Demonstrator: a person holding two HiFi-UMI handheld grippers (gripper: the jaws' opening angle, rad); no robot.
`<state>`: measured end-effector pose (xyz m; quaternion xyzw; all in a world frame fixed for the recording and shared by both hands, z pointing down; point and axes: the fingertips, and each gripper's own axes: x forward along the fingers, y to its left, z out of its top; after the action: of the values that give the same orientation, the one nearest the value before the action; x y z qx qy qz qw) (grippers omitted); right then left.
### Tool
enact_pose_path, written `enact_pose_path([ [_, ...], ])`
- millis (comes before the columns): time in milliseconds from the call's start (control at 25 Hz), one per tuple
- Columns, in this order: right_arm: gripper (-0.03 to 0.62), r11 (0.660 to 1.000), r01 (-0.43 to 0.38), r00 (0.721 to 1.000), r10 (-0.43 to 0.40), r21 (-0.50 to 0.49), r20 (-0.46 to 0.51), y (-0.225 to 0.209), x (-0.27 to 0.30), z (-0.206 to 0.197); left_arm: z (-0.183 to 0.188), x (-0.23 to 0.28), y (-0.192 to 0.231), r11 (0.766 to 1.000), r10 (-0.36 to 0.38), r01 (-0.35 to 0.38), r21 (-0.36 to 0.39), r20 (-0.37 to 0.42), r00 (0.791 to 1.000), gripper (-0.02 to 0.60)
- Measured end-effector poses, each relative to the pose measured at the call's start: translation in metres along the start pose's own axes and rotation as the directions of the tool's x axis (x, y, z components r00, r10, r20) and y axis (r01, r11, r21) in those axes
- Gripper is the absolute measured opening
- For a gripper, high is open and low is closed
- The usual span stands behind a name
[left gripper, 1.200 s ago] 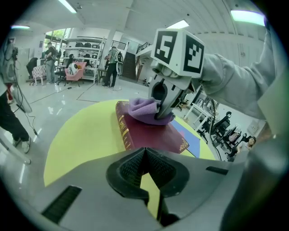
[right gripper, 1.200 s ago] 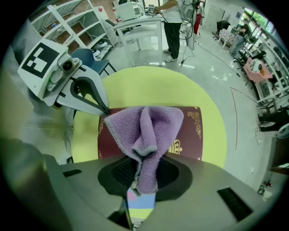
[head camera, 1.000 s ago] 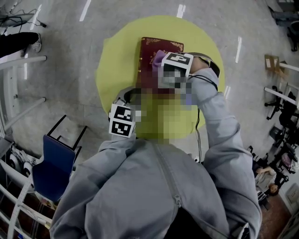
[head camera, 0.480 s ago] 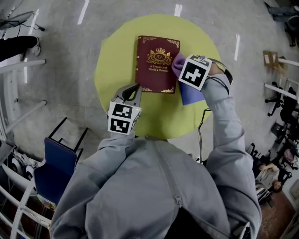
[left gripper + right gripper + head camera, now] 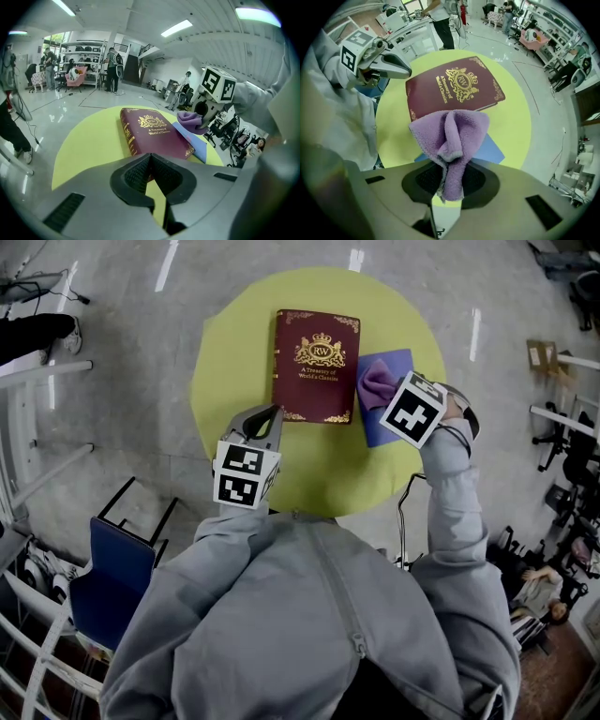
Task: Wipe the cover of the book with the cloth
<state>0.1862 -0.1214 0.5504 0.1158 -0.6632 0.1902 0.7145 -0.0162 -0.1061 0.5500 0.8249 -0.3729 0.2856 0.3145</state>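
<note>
A dark red book (image 5: 317,365) with gold print lies closed on the round yellow table (image 5: 234,352); it also shows in the left gripper view (image 5: 152,133) and the right gripper view (image 5: 452,89). My right gripper (image 5: 386,392) is just right of the book, shut on a purple cloth (image 5: 450,133) that hangs bunched from its jaws (image 5: 450,176). The cloth (image 5: 378,383) is over a blue mat (image 5: 398,367), off the cover. My left gripper (image 5: 271,416) hovers near the book's near-left corner, jaws shut on nothing (image 5: 150,161).
A blue chair (image 5: 108,568) stands at the lower left beside white railings (image 5: 47,362). The blue mat (image 5: 194,143) lies against the book's right edge. People and desks fill the room's far side (image 5: 110,65).
My right gripper has swept the cloth from the book's cover rightward, off the book and over the blue mat. The left gripper has drawn back a little from the book's near edge.
</note>
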Motion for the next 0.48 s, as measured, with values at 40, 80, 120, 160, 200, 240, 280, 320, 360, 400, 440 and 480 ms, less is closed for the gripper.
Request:
enact_pose_path([
  [40, 0.1, 1.0, 0.006, 1.0, -0.006, -0.008, 0.019, 0.003, -0.006, 0.006, 0.0, -0.002, -0.001, 1.0, -0.005, 0.005, 0.002, -0.001, 1.0, 0.018],
  [80, 0.1, 1.0, 0.01, 0.999, -0.009, -0.018, 0.038, 0.007, -0.011, 0.013, -0.002, -0.004, -0.003, 1.0, -0.01, 0.01, 0.005, -0.005, 1.0, 0.018],
  [120, 0.1, 0.999, 0.013, 0.998, -0.011, -0.031, 0.056, 0.011, -0.016, 0.021, -0.004, -0.005, -0.004, 1.0, -0.013, 0.013, 0.008, -0.011, 1.0, 0.018],
  [160, 0.1, 0.999, 0.015, 0.997, -0.012, -0.047, 0.073, 0.015, -0.02, 0.029, -0.007, -0.005, -0.005, 1.0, -0.015, 0.015, 0.011, -0.017, 1.0, 0.018],
  [200, 0.1, 0.998, 0.018, 0.996, -0.012, -0.067, 0.087, 0.02, -0.023, 0.038, -0.011, -0.005, -0.006, 1.0, -0.016, 0.017, 0.013, -0.022, 1.0, 0.018],
  [240, 0.1, 0.996, 0.019, 0.995, -0.01, -0.088, 0.101, 0.026, -0.026, 0.046, -0.013, -0.005, -0.006, 1.0, -0.018, 0.018, 0.012, -0.025, 1.0, 0.018],
  [280, 0.1, 0.994, 0.019, 0.993, -0.007, -0.108, 0.115, 0.032, -0.029, 0.056, -0.015, -0.005, -0.006, 1.0, -0.019, 0.019, 0.011, -0.027, 0.999, 0.018],
  [320, 0.1, 0.992, 0.018, 0.992, -0.002, -0.128, 0.128, 0.038, -0.031, 0.065, -0.016, -0.005, -0.007, 1.0, -0.02, 0.02, 0.01, -0.029, 0.999, 0.018],
  [360, 0.1, 0.989, 0.016, 0.99, 0.005, -0.147, 0.14, 0.044, -0.033, 0.074, -0.017, -0.005, -0.007, 1.0, -0.021, 0.021, 0.011, -0.032, 0.999, 0.018],
  [400, 0.1, 0.986, 0.011, 0.988, 0.014, -0.166, 0.152, 0.05, -0.034, 0.083, -0.018, -0.004, -0.007, 1.0, -0.023, 0.023, 0.012, -0.035, 0.999, 0.018],
  [440, 0.1, 0.983, 0.005, 0.986, 0.025, -0.183, 0.165, 0.057, -0.034, 0.093, -0.018, -0.003, -0.007, 1.0, -0.024, 0.025, 0.012, -0.038, 0.999, 0.018],
  [480, 0.1, 0.98, -0.002, 0.983, 0.038, -0.199, 0.177, 0.063, -0.034, 0.102, -0.019, -0.003, -0.007, 1.0, -0.025, 0.025, 0.013, -0.039, 0.999, 0.018],
])
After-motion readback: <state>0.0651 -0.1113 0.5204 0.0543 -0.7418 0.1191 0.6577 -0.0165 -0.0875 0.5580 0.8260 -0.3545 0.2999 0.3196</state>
